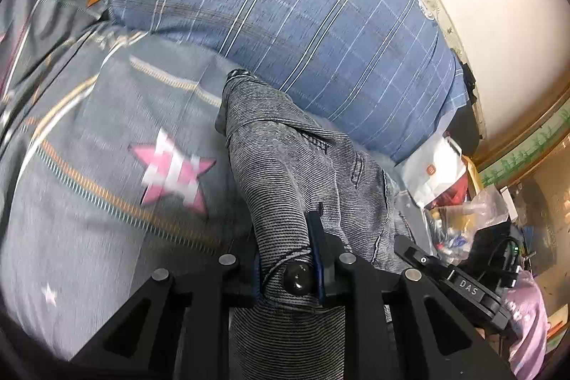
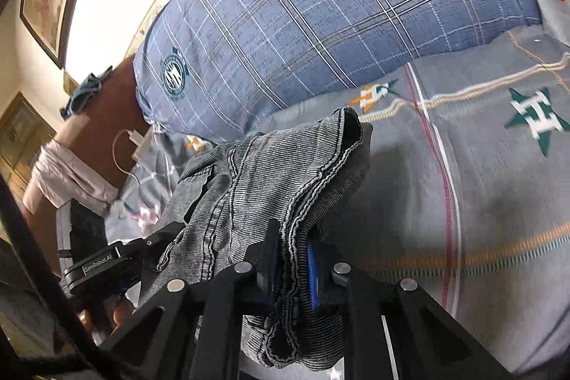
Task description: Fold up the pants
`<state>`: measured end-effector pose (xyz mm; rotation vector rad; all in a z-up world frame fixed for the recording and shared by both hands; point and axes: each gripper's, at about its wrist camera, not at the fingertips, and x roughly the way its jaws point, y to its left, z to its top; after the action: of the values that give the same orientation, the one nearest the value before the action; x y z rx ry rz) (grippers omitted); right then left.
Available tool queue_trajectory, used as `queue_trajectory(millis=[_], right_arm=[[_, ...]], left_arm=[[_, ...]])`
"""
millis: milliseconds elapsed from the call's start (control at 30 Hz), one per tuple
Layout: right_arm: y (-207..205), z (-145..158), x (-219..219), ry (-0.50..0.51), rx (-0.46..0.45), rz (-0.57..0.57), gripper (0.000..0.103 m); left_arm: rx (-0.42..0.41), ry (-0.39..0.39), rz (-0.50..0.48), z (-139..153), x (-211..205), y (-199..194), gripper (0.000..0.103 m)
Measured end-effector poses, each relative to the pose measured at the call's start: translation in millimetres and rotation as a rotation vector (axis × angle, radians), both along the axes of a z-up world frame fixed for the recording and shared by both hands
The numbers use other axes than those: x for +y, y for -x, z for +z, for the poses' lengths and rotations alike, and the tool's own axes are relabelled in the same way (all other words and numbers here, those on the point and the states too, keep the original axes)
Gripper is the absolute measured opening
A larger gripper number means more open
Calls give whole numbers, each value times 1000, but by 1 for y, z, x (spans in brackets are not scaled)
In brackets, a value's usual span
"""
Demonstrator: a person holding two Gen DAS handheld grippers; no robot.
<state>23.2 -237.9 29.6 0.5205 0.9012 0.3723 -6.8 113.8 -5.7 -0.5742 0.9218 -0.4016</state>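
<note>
The pants are grey ribbed denim (image 1: 285, 166), held up off the bed between the two grippers. My left gripper (image 1: 285, 259) is shut on the waistband beside its dark button (image 1: 298, 277). The cloth runs away from it toward the pillow. My right gripper (image 2: 290, 259) is shut on a bunched, stitched edge of the same pants (image 2: 270, 173), and the cloth drapes over its fingers. The right gripper shows in the left wrist view (image 1: 459, 287) close at the right. The left gripper shows in the right wrist view (image 2: 107, 264) close at the left.
A grey bedsheet with stars (image 1: 107, 138) lies under the pants. A large blue plaid pillow (image 1: 285, 6) lies beyond them, also in the right wrist view (image 2: 320, 24). Bags and clutter (image 1: 456, 194) sit at the bed's right end. A brown headboard with a charger (image 2: 117, 138) is at left.
</note>
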Motion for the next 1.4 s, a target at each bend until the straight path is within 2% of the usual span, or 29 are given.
queue_trajectory(millis=[100,400,533,633,767,900,1000,1067,1133,1167,1200,1300,1367,1400], right_arm=[[10,-4,6,35,6,2,14],[19,4,-2,31,-37,-17,14],[19,0,-2,32,-50,-21,14],[19,-5,-2,47,-47,-24,14],[11,-27,-2,71,4,-30,14],[1,-52,-2,125,96,-48,15],[-2,-58,-5,106,118,-54,20],[-1,-57,-6,114,111,-61,28],[0,-53,-6,153,100,-76,49],[2,-49,-8,162,86,-90,53],[6,-44,-11,153,67,-101,56],[4,-24,-21,82,37,-102,58],[-6,-15,-24,21,48,-87,66],[-17,-13,-24,1,73,-68,73]], left_arm=[[10,-13,5,-6,0,10,23],[-72,-41,-3,8,-6,24,23],[-62,-14,-3,-2,-3,20,23],[-64,-60,-9,-8,-9,19,23],[-37,-117,-6,-27,-18,16,23],[49,-172,27,-55,-19,6,28],[69,-144,56,-58,-11,4,41],[59,-133,67,-54,-6,6,41],[48,-140,89,-49,-1,7,44],[46,-140,98,-45,2,7,45],[43,-138,105,-40,4,6,45],[50,-147,103,-21,9,-6,46],[59,-160,94,-10,10,-21,46],[57,-155,87,-4,9,-31,46]])
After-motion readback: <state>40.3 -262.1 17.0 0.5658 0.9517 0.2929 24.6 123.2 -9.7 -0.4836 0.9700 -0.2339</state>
